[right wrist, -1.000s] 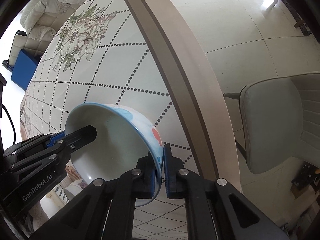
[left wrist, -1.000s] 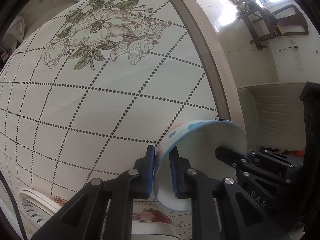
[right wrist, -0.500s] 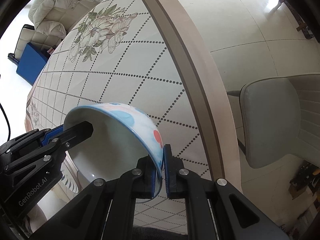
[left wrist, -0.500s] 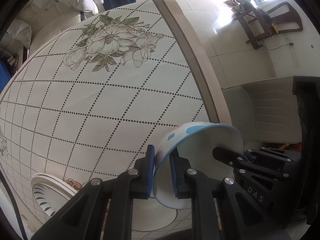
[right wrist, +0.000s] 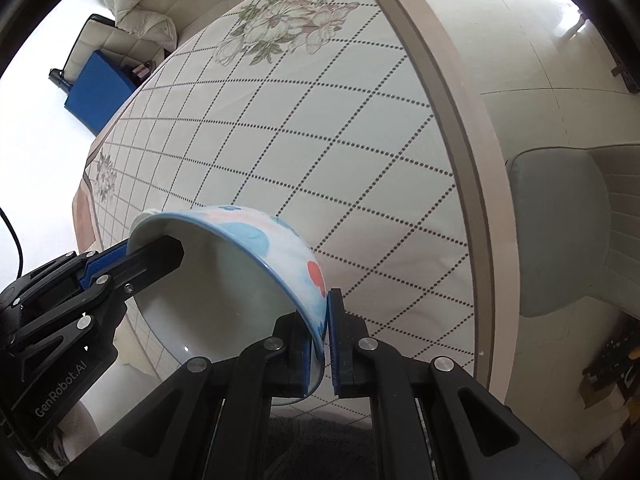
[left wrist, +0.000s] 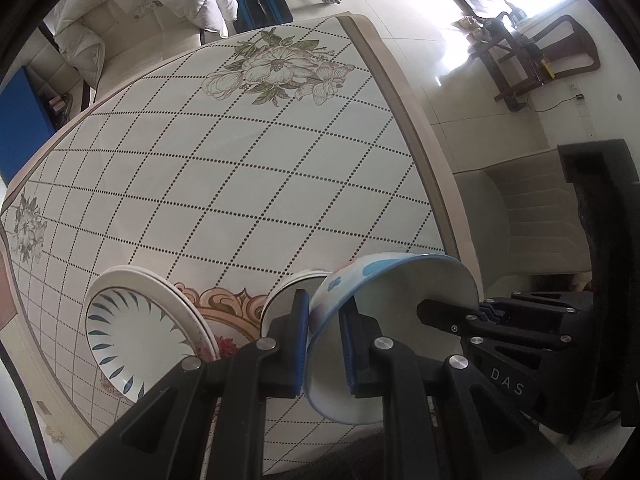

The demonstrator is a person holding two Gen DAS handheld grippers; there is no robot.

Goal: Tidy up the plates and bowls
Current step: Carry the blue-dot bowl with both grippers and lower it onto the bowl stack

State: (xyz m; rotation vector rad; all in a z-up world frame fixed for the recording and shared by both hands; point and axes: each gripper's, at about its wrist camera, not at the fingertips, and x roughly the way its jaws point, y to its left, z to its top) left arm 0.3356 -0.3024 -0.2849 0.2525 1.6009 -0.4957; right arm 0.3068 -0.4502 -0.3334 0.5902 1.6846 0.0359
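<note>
My left hand-held gripper [left wrist: 324,344] and my right hand-held gripper [right wrist: 326,340] each pinch an opposite side of the bowl [right wrist: 248,272] rim, holding it tilted above the table [left wrist: 240,184]. A blue-leaf plate [left wrist: 136,340] sits on the table beside it.

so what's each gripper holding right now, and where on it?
Both hold the same bowl: the left gripper and the right gripper each pinch its rim, on opposite sides, one finger inside and one outside.
</note>
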